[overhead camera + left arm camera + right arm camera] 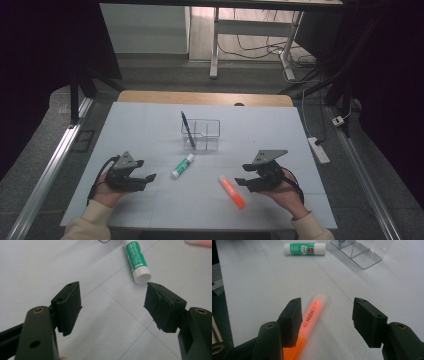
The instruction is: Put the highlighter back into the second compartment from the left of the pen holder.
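- Right gripper [243, 182]: its black jaws stand apart with nothing gripped. In the right gripper view the orange highlighter with a translucent cap [310, 320] lies flat on the white table [249, 290], running under the left-hand pad [292, 322] and off-centre in the gap. Risk: closing from here may catch the barrel with one pad alone and roll or skid it sideways.
- The highlighter is a smooth, round barrel. Risk: a grip near the capped end, rather than mid-body, would probably let it pivot and droop once lifted.
- Left gripper [149, 177]: jaws wide apart and empty. The white glue stick with a green label [136, 261] lies on the table just beyond the right-hand pad [162, 306]; whether that pad touches its end cannot be told from this angle. Risk: any forward nudge would set the cylinder rolling away.
- The clear plastic divided pen holder [202, 135] stands near the table's middle, with a blue pen [187, 129] leaning in one compartment. Risk: it looks light, so a careless drop of another item could tip it or knock the pen out.
- The pen holder's transparent walls are hard to see from above. Risk: misjudging the rim may send an item down outside a compartment.
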Demonstrator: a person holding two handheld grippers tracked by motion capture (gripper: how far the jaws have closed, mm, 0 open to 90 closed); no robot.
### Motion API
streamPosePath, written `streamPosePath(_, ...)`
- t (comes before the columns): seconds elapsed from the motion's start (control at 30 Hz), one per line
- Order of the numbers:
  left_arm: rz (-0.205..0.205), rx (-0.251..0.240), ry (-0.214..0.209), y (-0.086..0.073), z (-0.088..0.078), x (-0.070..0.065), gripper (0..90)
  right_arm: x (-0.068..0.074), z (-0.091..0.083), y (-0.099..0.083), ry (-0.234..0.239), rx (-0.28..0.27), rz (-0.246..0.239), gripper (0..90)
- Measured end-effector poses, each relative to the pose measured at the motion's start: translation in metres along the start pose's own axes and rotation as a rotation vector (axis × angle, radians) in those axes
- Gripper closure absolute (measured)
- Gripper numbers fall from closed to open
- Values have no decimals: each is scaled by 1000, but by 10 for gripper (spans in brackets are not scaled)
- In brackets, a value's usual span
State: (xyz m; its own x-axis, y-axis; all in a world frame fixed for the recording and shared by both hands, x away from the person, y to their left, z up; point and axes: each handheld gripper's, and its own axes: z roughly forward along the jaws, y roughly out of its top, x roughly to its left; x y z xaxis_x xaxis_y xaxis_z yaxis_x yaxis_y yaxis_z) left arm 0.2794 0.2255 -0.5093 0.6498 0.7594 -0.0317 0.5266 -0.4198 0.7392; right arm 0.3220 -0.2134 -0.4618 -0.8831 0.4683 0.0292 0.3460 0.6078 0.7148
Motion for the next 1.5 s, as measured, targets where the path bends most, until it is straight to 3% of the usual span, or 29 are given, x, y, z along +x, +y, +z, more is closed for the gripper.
streamPosePath(0.47, 5, 2, 0, 0, 0, 0, 295, 23, 22, 1, -18, 191, -3, 404)
streamPosePath(0.67, 5, 3, 0, 0, 0, 0, 295, 29, 34, -2, -17, 278, 24, 398)
streamPosePath(0.97, 5, 3, 0, 0, 0, 0, 295, 35, 46, -6, -38, 363, 42, 403)
streamPosePath(1.27, 4, 4, 0, -1, 0, 0, 295, 40, 50, -7, -75, 423, 45, 500)
streamPosePath(1.5, 6, 1, -1, -1, 0, 0, 295, 39, 49, -5, -109, 440, 64, 648)
